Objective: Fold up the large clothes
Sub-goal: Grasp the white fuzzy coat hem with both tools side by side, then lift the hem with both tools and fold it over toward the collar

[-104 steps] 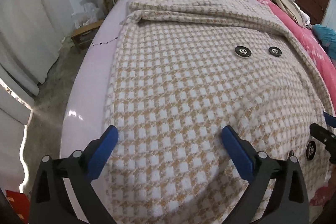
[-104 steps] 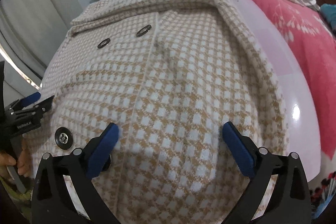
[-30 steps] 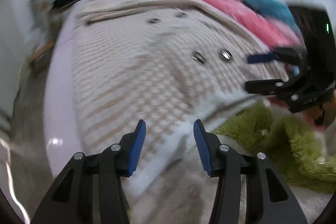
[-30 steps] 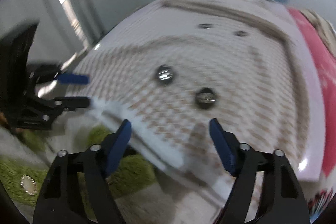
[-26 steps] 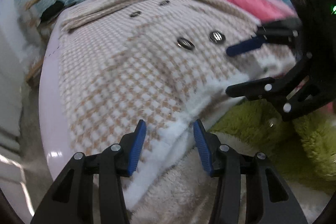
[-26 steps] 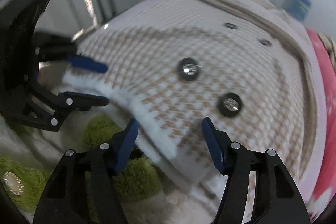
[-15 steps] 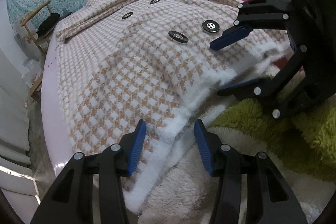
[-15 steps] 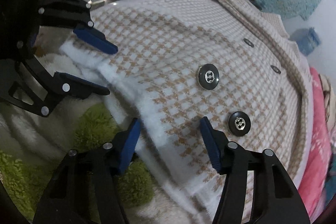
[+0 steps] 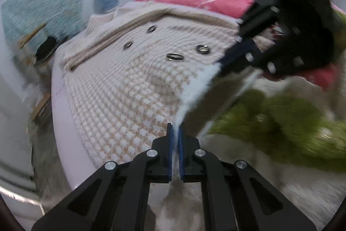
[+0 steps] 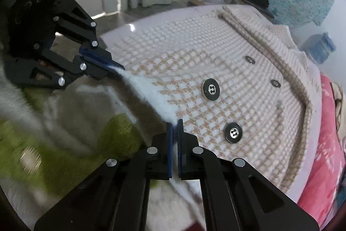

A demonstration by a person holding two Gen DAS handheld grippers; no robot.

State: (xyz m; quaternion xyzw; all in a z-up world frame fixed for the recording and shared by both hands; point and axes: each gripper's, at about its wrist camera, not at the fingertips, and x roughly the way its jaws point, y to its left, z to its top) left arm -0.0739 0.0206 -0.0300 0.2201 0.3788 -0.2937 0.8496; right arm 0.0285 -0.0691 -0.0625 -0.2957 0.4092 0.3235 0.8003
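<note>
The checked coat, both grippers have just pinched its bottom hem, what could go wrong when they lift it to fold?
The left gripper and right gripper each hold only the thin fluffy white hem of the checked coat; the heavy fabric may slip out.

The grips sit close together, so the outer corners could sag and the fold come out crooked.

The large black buttons may bunch under the folded layer, leaving a lump.
</note>
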